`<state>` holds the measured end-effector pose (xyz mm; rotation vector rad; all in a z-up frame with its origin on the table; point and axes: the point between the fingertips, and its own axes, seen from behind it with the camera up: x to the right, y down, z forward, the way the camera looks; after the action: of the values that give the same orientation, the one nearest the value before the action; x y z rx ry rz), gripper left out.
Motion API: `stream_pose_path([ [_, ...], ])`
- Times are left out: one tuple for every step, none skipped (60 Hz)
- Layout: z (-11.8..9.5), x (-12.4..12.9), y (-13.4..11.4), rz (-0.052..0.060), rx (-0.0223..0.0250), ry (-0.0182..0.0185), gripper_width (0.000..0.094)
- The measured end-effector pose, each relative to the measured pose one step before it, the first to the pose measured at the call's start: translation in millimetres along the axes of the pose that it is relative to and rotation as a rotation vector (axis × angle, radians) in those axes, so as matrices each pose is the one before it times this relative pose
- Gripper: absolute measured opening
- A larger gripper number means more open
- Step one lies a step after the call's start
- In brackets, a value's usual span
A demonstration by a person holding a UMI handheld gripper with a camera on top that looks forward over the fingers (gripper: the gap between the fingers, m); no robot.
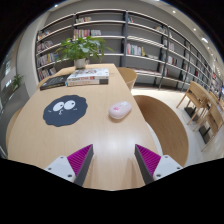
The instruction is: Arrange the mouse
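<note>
A pale pink mouse (120, 110) lies on the light wooden table (100, 140), beyond my fingers and a little to the right. A round dark mouse mat (65, 110) with a white cartoon face lies to its left, apart from it. My gripper (112, 160) is open and empty, with its magenta pads (80, 157) spread wide above the bare tabletop, well short of the mouse.
A stack of books (88, 76) and a green potted plant (80, 48) stand at the table's far end. The table's curved edge runs along the right, with a wooden chair and table (200, 105) beyond. Bookshelves (140, 45) fill the back wall.
</note>
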<state>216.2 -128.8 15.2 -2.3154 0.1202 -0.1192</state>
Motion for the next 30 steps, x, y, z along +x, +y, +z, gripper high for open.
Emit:
stream_pose_path([
  [7.80, 2.49, -2.89, 0.0004, -0.00149, -0.00088, 0.0844],
  [7.90, 2.07, -3.77, -0.0005, -0.00173, -0.00056, 0.0848],
  [8.00, 2.02, -3.77, -0.0012, -0.00164, -0.00044, 0.0848],
  [7.70, 1.82, -3.42, -0.0015, -0.00221, -0.00047, 0.0848],
  [7.41, 1.30, -3.43, -0.0017, -0.00222, -0.00093, 0.0847],
  [8.94, -2.75, -7.37, -0.0012, -0.00356, -0.00098, 0.0845],
  [-2.33, 2.53, -1.72, -0.0026, -0.00357, -0.00308, 0.0845],
  [6.43, 0.32, -3.30, -0.0016, -0.00235, -0.00407, 0.0846],
  [6.60, -0.08, -2.82, -0.0010, -0.00278, -0.00446, 0.0846],
  [6.48, -0.21, -2.50, -0.0009, -0.00388, -0.00439, 0.0846],
  [6.24, -0.66, -2.24, -0.0007, -0.00538, -0.00545, 0.0846],
  [4.67, -1.58, -5.74, 0.0040, 0.00614, -0.00984, 0.0844],
  [5.15, -1.39, -4.91, 0.0050, 0.00494, -0.00898, 0.0847],
  [5.41, -0.81, -3.34, 0.0015, -0.00249, -0.00531, 0.0849],
  [4.34, -0.62, -2.59, -0.0018, -0.00413, -0.00602, 0.0846],
  [5.81, -3.97, -7.16, 0.0010, 0.00208, -0.00646, 0.0844],
  [1.54, 0.58, -1.80, -0.0040, -0.00470, -0.00409, 0.0842],
  [3.69, -0.58, -3.81, -0.0032, -0.00169, -0.00353, 0.0843],
  [3.57, -0.53, -4.01, -0.0020, 0.00029, -0.00320, 0.0844],
  [3.86, -0.67, -3.17, -0.0030, -0.00262, -0.00259, 0.0846],
  [3.17, 0.79, -3.46, -0.0018, -0.00213, 0.00201, 0.0853],
  [3.39, -0.14, -4.35, -0.0019, 0.00253, -0.00109, 0.0855],
  [3.34, -0.66, -3.31, -0.0041, -0.00153, -0.00410, 0.0854],
  [3.36, -0.48, -2.25, -0.0042, -0.00486, -0.00350, 0.0856],
  [3.90, -1.06, -3.11, -0.0016, 0.00093, -0.00680, 0.0854],
  [1.50, -0.29, -2.36, -0.0024, -0.00297, -0.00382, 0.0851],
  [2.91, -0.59, -2.36, -0.0034, -0.00369, -0.00355, 0.0843],
  [2.46, -0.31, -2.78, -0.0034, -0.00183, -0.00478, 0.0836],
  [2.48, -0.13, -3.05, -0.0028, 0.00002, -0.00301, 0.0822],
  [2.38, 0.33, -2.63, -0.0026, 0.00004, -0.00147, 0.0807],
])
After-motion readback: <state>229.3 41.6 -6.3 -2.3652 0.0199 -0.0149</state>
